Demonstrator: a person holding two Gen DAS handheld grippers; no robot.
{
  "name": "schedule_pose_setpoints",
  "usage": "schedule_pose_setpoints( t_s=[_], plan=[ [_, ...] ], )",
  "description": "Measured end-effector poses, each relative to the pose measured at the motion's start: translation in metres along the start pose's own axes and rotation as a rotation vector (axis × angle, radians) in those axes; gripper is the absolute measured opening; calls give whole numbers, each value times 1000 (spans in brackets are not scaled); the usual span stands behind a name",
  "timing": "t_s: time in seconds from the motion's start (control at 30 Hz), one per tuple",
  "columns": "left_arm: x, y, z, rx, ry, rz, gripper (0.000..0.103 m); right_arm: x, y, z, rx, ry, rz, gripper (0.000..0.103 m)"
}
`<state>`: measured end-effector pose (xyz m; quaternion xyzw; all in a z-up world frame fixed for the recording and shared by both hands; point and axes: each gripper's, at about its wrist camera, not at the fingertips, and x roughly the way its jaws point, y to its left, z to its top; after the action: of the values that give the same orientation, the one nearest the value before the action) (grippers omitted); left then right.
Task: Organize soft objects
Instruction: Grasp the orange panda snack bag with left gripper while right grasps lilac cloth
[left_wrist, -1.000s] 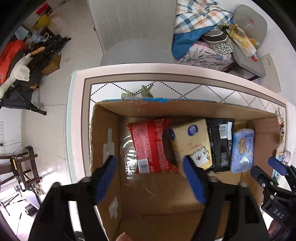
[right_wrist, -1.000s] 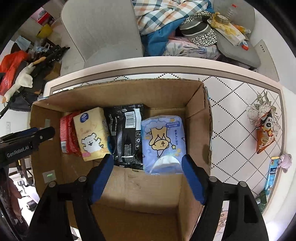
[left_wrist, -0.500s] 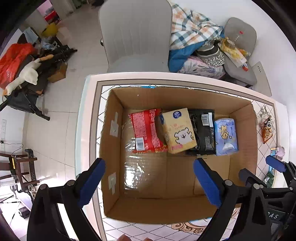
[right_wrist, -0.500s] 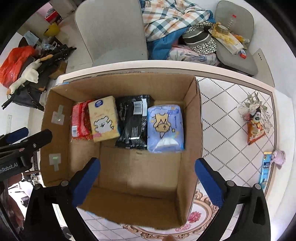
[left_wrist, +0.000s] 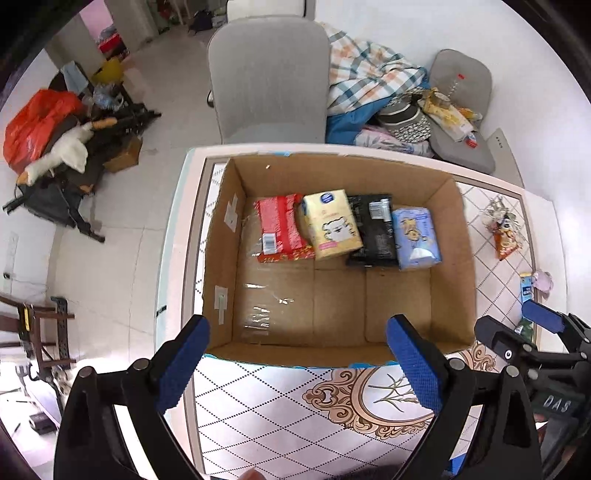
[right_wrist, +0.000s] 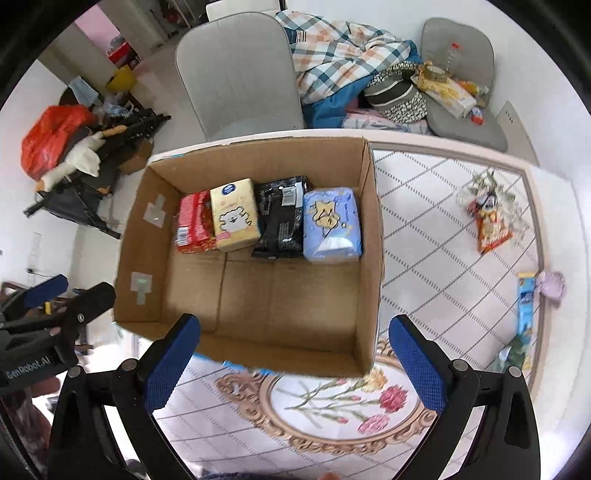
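Note:
An open cardboard box stands on the patterned table. Along its far wall lie a red pack, a yellow tissue pack, a black pack and a blue tissue pack. My left gripper is open and empty, above the box's near wall. My right gripper is open and empty, above the near right corner. Each gripper shows at the other view's edge.
On the table right of the box lie an orange snack bag, a blue sachet and a small purple thing. A grey chair stands behind the table. Clothes pile at back right. Floor clutter lies left.
Both grippers have risen and pulled back out of the box towards its near edge. Both have opened wider. The packs have not moved.

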<state>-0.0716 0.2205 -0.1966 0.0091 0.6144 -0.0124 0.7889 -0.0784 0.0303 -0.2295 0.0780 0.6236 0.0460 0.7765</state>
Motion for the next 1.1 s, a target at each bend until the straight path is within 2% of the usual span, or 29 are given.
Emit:
schedule_pose_setpoints(
  t_s=[0.1,0.17,0.23,0.4,0.5,0.6,0.67,0.73,0.8,1.0,1.1],
  plan=[
    [-14,-27,5,63,-38,0,98,-13,-25,-5,49,-12,19,103],
    [-21,-56,13,119,-59,-8,98,-23,-52,-8,96,-14,19,103],
    [-21,-87,23,161,-47,-45,98,-36,-91,-10,153,-22,-5,103],
    [3,-182,48,263,15,-123,98,-54,-193,-13,294,-27,-109,103],
    [31,-243,63,296,95,-171,98,-57,-273,-18,397,-5,-165,103],
    [67,-295,79,296,186,-209,98,-52,-341,-20,497,19,-183,103],
    [95,-326,89,292,244,-215,98,-44,-390,-22,589,42,-164,103],
    [117,-351,94,285,283,-214,98,-30,-445,-22,712,59,-108,103],
    [139,-371,99,279,318,-217,98,-16,-483,-20,807,57,-51,103],
    [206,-412,119,239,410,-203,97,39,-541,-10,944,141,5,103],
    [238,-419,123,192,478,-212,89,60,-553,-13,977,174,10,103]
  ],
)
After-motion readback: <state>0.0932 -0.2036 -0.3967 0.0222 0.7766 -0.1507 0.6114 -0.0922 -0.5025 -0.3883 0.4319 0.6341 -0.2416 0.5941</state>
